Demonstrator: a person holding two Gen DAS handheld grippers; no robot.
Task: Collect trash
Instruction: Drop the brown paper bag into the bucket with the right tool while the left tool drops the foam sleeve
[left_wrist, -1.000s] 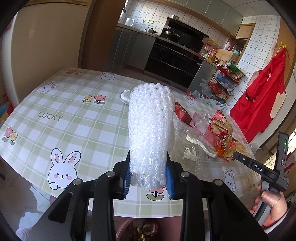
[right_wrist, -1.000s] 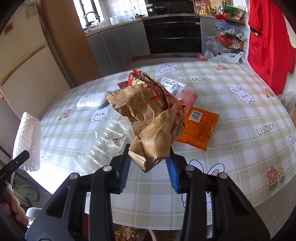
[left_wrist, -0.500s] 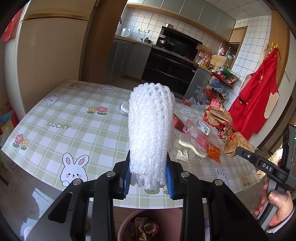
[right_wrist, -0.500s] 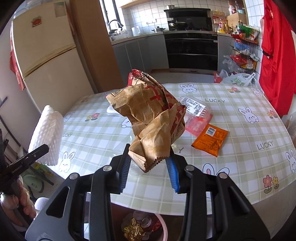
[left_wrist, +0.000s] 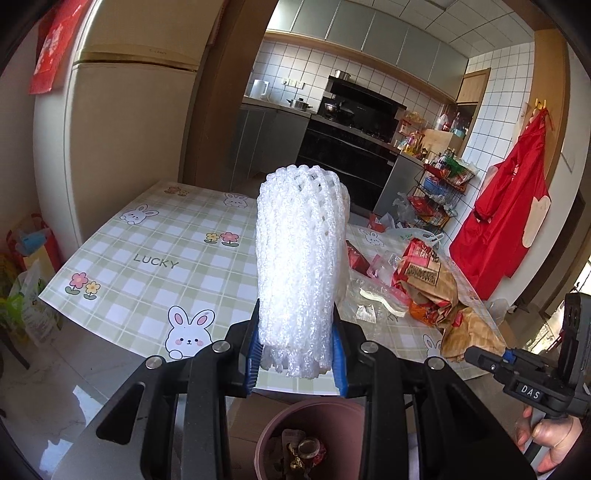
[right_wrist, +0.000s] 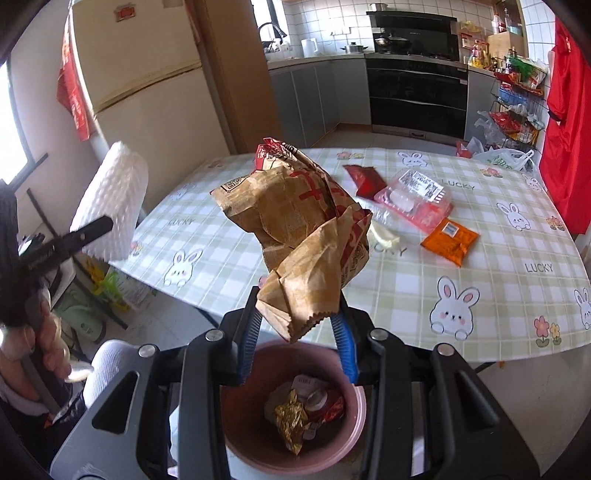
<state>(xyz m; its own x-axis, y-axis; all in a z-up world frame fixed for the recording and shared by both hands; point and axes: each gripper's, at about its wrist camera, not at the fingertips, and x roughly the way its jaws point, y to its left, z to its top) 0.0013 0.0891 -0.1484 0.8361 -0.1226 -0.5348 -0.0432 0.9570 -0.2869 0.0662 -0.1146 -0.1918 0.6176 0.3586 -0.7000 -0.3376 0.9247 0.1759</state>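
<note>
My left gripper (left_wrist: 297, 356) is shut on a white foam net sleeve (left_wrist: 301, 266) that stands upright between its blue pads. My right gripper (right_wrist: 297, 330) is shut on a crumpled brown paper bag (right_wrist: 303, 236) with red print. Both hang off the table's near edge, above a pink trash bin (right_wrist: 347, 439) on the floor, which holds wrappers and gold foil. The same bin (left_wrist: 280, 424) shows below the left gripper. The foam sleeve (right_wrist: 110, 206) appears at the left of the right wrist view. The bag (left_wrist: 443, 291) shows at the right of the left wrist view.
A table with a green checked rabbit cloth (right_wrist: 480, 280) carries an orange packet (right_wrist: 448, 242), a clear plastic tray (right_wrist: 413, 195), a red wrapper (right_wrist: 364, 177) and a white scrap (right_wrist: 384, 236). A fridge (left_wrist: 122, 147), kitchen counters, a wire rack and a red apron (left_wrist: 506, 218) stand around.
Both grippers have pulled back and risen from over the table to beyond its near edge, each keeping its load. The pink bin has come into full view beneath them.
</note>
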